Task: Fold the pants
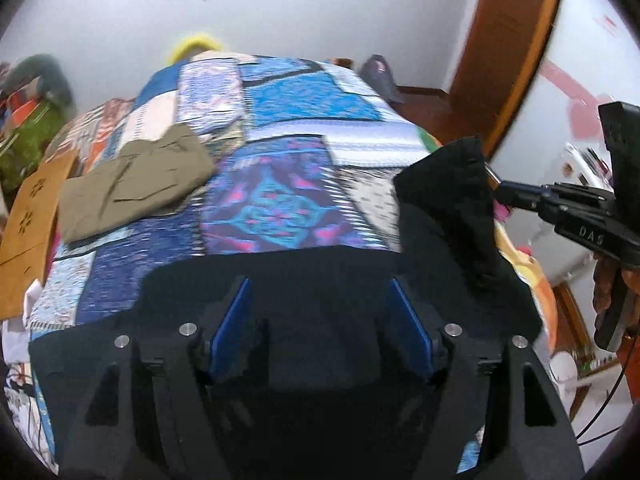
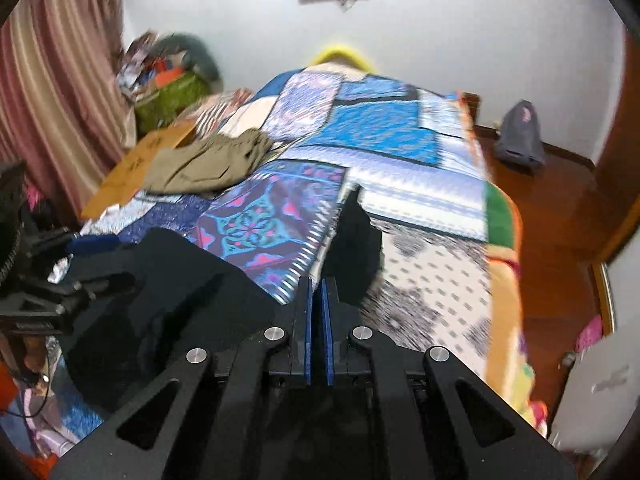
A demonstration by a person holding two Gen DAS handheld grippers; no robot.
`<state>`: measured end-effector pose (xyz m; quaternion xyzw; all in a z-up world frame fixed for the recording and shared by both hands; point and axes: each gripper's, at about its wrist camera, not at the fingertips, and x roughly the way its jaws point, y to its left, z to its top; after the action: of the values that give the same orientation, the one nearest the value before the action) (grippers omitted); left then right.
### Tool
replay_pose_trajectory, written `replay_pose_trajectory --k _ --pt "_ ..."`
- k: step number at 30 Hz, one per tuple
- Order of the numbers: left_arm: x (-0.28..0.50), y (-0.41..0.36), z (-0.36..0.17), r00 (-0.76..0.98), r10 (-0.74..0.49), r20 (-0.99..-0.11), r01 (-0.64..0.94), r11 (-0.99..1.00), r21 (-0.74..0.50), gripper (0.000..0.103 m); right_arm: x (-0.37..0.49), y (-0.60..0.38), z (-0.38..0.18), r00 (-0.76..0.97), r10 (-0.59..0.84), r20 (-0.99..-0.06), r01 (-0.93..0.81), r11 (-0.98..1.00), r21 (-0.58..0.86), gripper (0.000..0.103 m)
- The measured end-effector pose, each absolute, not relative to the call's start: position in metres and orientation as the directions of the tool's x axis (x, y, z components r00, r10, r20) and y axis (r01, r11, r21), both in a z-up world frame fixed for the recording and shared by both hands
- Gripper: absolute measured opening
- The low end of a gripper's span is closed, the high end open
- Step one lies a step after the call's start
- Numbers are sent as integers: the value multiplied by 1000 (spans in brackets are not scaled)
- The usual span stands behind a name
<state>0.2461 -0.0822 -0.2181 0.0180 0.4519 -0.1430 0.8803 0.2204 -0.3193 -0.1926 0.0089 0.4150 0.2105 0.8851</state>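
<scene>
In the left view only, right gripper [image 1: 494, 178] clamped on black pants [image 1: 448, 200]; left gripper [image 1: 320, 292] agape.

A patchwork quilt [image 1: 288, 96] in blues and purples covered the bed, with folded olive shorts [image 1: 132, 184] lying on it beside a tan cardboard sheet [image 1: 32, 216], a green bag [image 2: 172, 96] near striped curtains [image 2: 60, 80], and a dark bag [image 2: 520, 136] on the wooden floor [image 2: 560, 220].
</scene>
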Motion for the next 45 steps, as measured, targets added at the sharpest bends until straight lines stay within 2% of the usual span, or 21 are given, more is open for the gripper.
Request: replay_pose_trajectory --k 4,11,13,15,17,19,22,25,27,29,30,31,33,35,45 --pt "234 -122 -222 533 -253 -808 321 943 -84 75 200 -351 -203 571 366 -735 -299 926 228 4" --pt "222 -174 -241 483 -249 -839 387 921 -50 76 163 -388 -231 565 314 -763 -209 949 236 5" --pt "219 -186 -251 461 -242 -854 406 913 -39 76 157 -394 -238 557 302 -774 -193 953 233 10" --pt "217 -194 -261 434 -241 -868 415 909 -45 76 150 -401 -245 558 293 -777 -183 956 229 25" --pt "215 -203 -273 401 -244 -883 427 902 -56 76 146 -403 -253 557 284 -780 -181 959 220 32" --pt "211 -210 -284 388 -225 -894 439 898 -35 76 145 -403 -261 546 292 -785 -183 956 228 33" --pt "208 -220 -293 441 -147 -885 449 890 76 76 146 -403 -273 528 318 -788 -182 948 261 33" --pt "211 -227 -298 448 -104 -888 459 879 129 76 150 -401 -281 520 337 -785 -182 942 284 34" --pt "216 -230 -298 438 -93 -894 471 871 140 69 152 -397 -284 517 333 -788 -186 943 276 38" --pt "220 -233 -297 431 -97 -897 490 860 143 49 155 -395 -289 507 350 -788 -199 937 288 43" --pt "223 -234 -297 426 -103 -899 502 853 140 44 156 -394 -290 503 358 -787 -201 934 297 44" --pt "224 -234 -296 420 -110 -901 511 849 135 34 159 -394 -292 497 371 -785 -203 929 311 44" --pt "228 -234 -296 409 -128 -903 523 844 117 25 164 -395 -294 516 356 -779 -188 934 303 44" --pt "230 -233 -295 405 -152 -902 528 844 95 12 169 -395 -294 532 336 -777 -177 942 286 44" --pt "239 -221 -293 367 -234 -900 515 857 -12 9 218 -403 -319 490 325 -809 -141 945 294 44"
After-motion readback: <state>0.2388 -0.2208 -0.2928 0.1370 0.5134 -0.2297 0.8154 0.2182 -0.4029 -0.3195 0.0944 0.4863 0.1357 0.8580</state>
